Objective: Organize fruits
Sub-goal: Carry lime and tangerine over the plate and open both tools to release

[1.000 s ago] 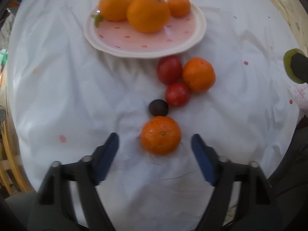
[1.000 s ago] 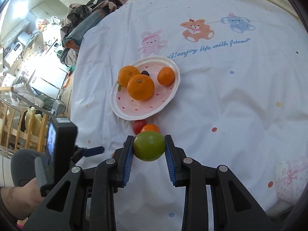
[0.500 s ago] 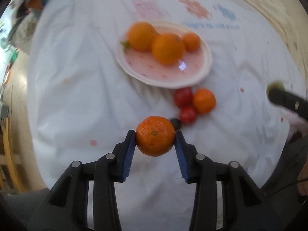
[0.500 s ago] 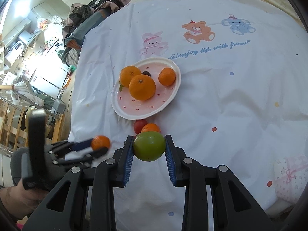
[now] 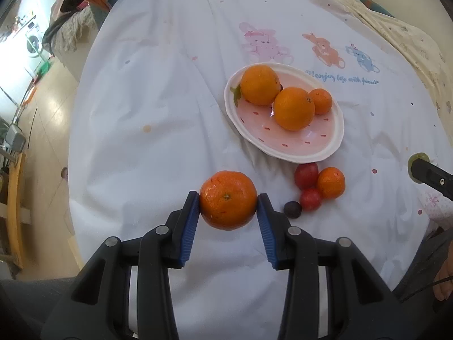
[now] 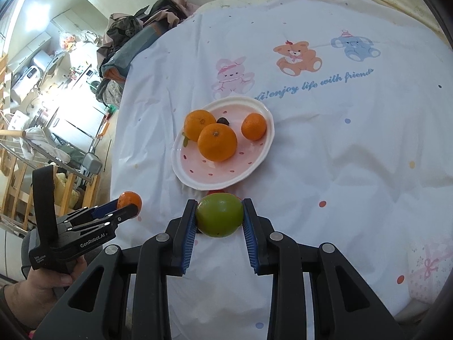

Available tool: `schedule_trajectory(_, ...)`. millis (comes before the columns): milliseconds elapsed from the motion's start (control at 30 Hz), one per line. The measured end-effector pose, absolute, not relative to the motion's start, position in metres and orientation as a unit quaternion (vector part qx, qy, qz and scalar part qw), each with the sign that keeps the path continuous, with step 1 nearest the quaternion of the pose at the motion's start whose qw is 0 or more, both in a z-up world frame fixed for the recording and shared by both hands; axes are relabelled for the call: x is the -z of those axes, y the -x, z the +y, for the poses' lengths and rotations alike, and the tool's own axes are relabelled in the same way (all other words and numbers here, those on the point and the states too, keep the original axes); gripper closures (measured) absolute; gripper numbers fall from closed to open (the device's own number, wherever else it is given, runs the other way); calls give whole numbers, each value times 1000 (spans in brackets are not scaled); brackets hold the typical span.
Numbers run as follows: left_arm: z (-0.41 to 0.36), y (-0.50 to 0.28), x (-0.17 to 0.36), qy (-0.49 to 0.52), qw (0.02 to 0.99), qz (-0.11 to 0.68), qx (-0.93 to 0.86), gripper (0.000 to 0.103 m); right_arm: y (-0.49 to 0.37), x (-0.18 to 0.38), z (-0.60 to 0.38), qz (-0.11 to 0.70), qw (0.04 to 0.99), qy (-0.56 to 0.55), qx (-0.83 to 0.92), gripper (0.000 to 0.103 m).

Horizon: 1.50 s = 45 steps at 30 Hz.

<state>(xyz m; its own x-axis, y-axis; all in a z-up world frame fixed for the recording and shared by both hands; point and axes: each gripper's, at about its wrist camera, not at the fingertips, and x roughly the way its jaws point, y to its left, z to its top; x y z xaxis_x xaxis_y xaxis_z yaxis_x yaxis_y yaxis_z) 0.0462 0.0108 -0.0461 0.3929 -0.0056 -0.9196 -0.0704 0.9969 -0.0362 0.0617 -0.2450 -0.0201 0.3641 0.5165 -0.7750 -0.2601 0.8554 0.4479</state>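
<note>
Left gripper (image 5: 228, 206) is clamped across the widest part of a mandarin (image 5: 228, 200), held clear of the white cloth (image 5: 158, 130) short of the pink plate (image 5: 337, 137); right gripper (image 6: 219, 218) likewise pinches a green citrus (image 6: 219, 217) just in front of the plate. Both look light, round and firm with soft, slightly slick peel, so I'd keep the pads on the equator, squeeze only enough to stop rolling. Plate already carries three oranges (image 5: 293, 108), so I'd set down in the bare near half, or they'll roll.
</note>
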Motion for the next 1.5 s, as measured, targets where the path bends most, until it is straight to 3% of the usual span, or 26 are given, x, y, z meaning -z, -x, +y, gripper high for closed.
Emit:
schedule_trajectory(233,8,-52,53,41,823,566,-18,66,-62,19,-248,511,814,-135,-241,70)
schedule_trajectory(833,1,-129,-4,28,841,541,-15,66,-138,-29,-247,474,827,-159,-259,70)
schedule_trajectory(1133,-2,-167,31,18,822,568,-5,66,-194,-12,-225,503,813,-132,-263,70)
schedule_trajectory(1500,-6,-188,82,4,800,600,4,66,-249,51,-197,549,788,-100,-260,70)
